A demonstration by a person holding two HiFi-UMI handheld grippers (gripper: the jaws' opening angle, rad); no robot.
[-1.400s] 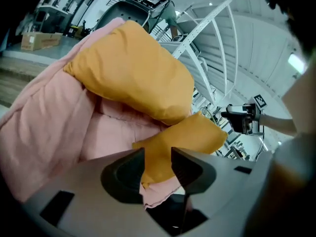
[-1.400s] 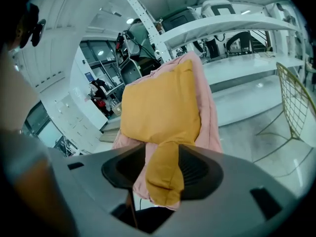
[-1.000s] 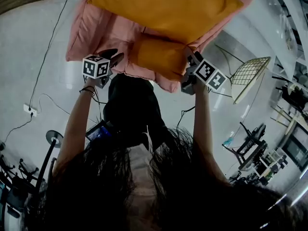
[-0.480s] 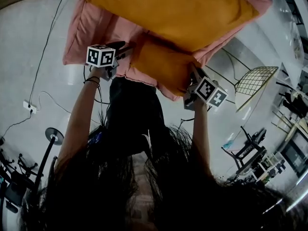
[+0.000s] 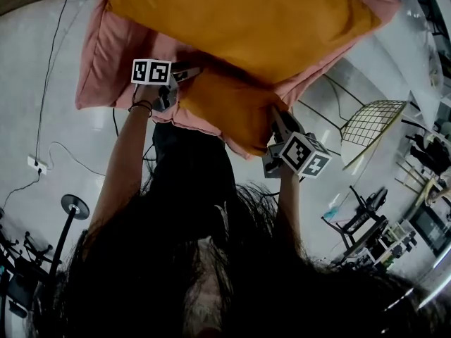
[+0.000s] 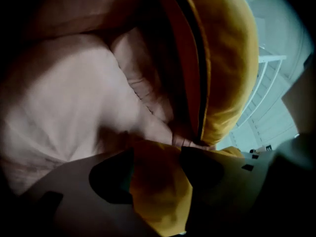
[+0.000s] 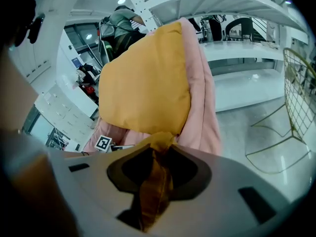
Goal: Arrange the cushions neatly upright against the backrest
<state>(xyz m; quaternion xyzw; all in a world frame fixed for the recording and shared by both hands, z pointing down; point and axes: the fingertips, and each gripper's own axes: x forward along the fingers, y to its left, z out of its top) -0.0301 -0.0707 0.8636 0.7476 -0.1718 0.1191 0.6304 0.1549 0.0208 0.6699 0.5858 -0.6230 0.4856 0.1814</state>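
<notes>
Head and gripper views: I am pinching one corner of the small orange cushion (image 5: 224,111) in the right gripper (image 5: 280,122), whose jaws have just been closing and are gripping a narrow fold of its fabric. I am holding the left gripper (image 5: 188,72) at the cushion's opposite corner. Its jaws have just been opening and are standing wide, with orange fabric lying loose between them. The small cushion is lying at the near edge of the pink sofa (image 5: 106,55), against the large orange cushion (image 5: 239,20), which is leaning upright on the pink backrest behind it. A wire chair (image 5: 366,122) is standing well apart, at the right.
</notes>
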